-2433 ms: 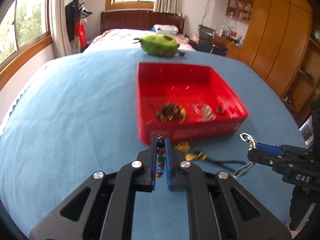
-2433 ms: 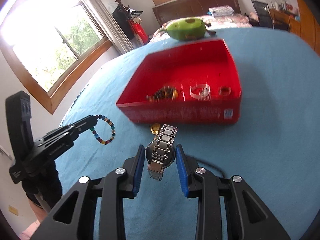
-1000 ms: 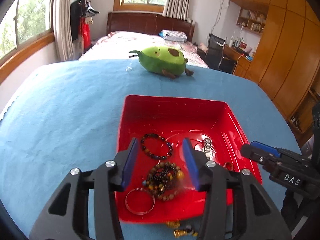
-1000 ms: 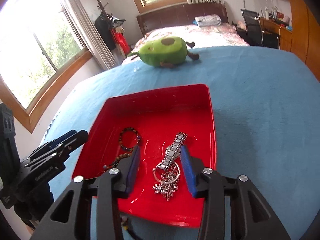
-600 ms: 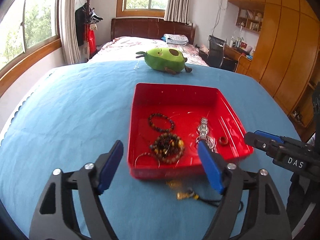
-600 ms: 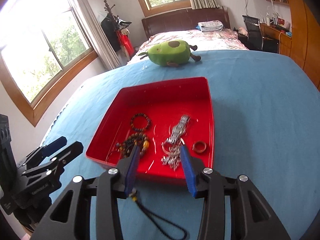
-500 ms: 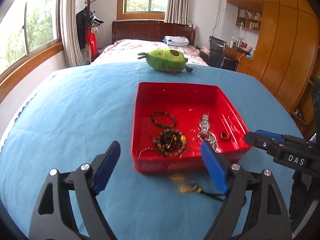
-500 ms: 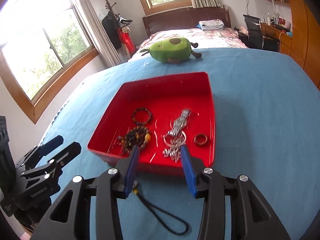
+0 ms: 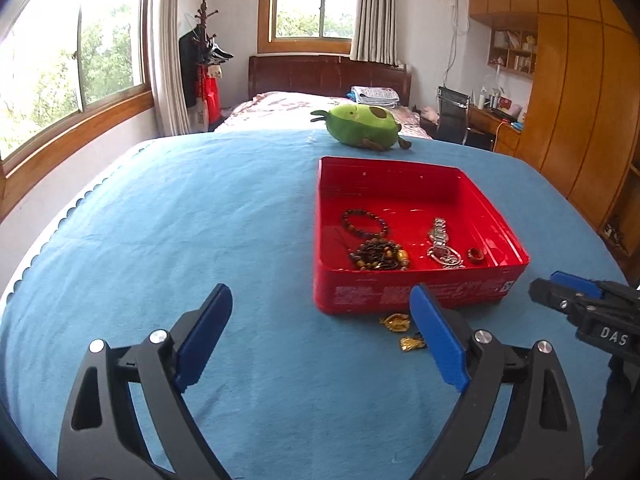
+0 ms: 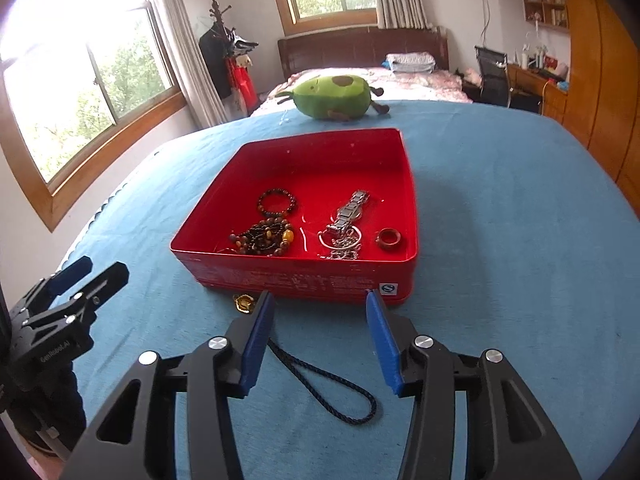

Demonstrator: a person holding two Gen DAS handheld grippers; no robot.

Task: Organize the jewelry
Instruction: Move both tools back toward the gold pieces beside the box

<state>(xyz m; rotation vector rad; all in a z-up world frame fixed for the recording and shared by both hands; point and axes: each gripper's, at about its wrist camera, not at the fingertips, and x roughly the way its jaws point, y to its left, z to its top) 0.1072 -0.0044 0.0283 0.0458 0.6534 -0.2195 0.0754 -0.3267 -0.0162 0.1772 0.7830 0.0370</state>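
Observation:
A red box (image 9: 416,300) sits on the blue cloth and holds a dark bead bracelet (image 9: 364,222), a brown bead string (image 9: 380,256), a silver watch (image 9: 439,234), silver bangles (image 10: 342,242) and a brown ring (image 9: 476,255). A gold pendant (image 9: 396,322) on a dark cord (image 10: 328,384) lies on the cloth in front of the box. My left gripper (image 9: 320,296) hovers before the box's near left corner, its jaws opening wide with nothing between them. My right gripper (image 10: 319,296) is in front of the near wall, jaws also opening and empty, above the cord.
A green avocado plush (image 9: 362,126) rests at the far edge of the blue cloth (image 9: 200,220). Beyond it are a bed, a coat stand and windows. Wooden cabinets line the right side.
Both grippers have drawn back from above the box to the cloth in front of it. The left jaws spread much wider, the right ones slightly. The bracelet and watch stay in the box.

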